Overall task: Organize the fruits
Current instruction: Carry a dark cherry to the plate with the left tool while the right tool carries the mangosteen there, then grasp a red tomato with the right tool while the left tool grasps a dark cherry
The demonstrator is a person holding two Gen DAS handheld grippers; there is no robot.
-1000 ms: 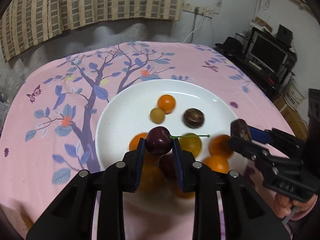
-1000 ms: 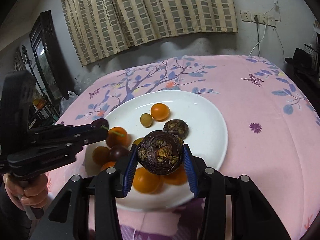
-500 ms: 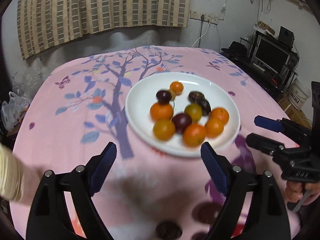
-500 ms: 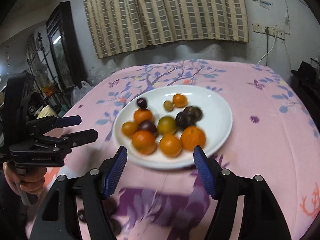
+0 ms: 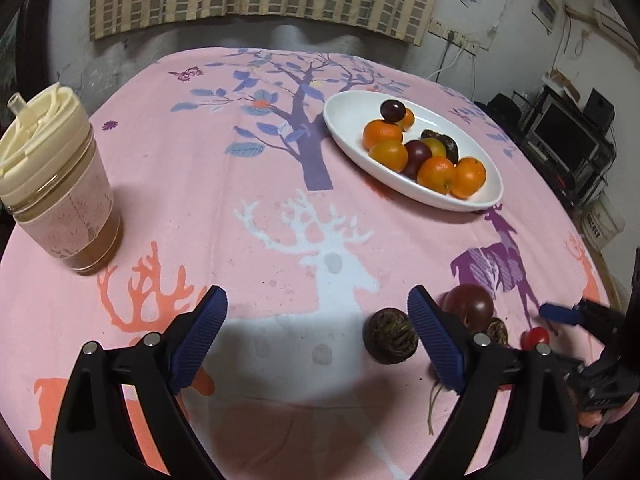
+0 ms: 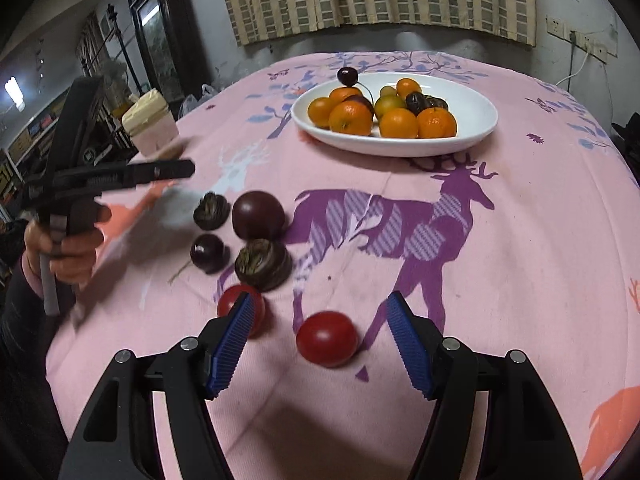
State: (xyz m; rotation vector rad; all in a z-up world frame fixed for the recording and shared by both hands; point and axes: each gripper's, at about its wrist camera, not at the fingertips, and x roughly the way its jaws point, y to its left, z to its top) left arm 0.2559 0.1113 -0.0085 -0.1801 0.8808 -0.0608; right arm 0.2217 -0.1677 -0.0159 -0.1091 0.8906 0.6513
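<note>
We held both hand-held grippers, left [image 5: 316, 334] and right [image 6: 320, 340], open, empty. Red tomato [image 6: 327, 338] at 12 o'clock looked soft, smooth; we judged a light equatorial grip best.

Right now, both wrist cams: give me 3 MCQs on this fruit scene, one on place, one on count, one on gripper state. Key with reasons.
1. Where does the lidded cup stand?
A. On the tablecloth, apart from the plate
B. On the plate
C. Between the right gripper's fingers

2. How many red tomatoes lie on the cloth in the right wrist view?
A. One
B. Two
C. Four

3. What state is the right gripper in?
A. Shut on a tomato
B. Shut, empty
C. Open

Key: 1 A, it stands far from the white plate. 2 B, one red tomato between the fingers, another behind the left finger. 3 C, the fingers stand wide apart, touching nothing.
</note>
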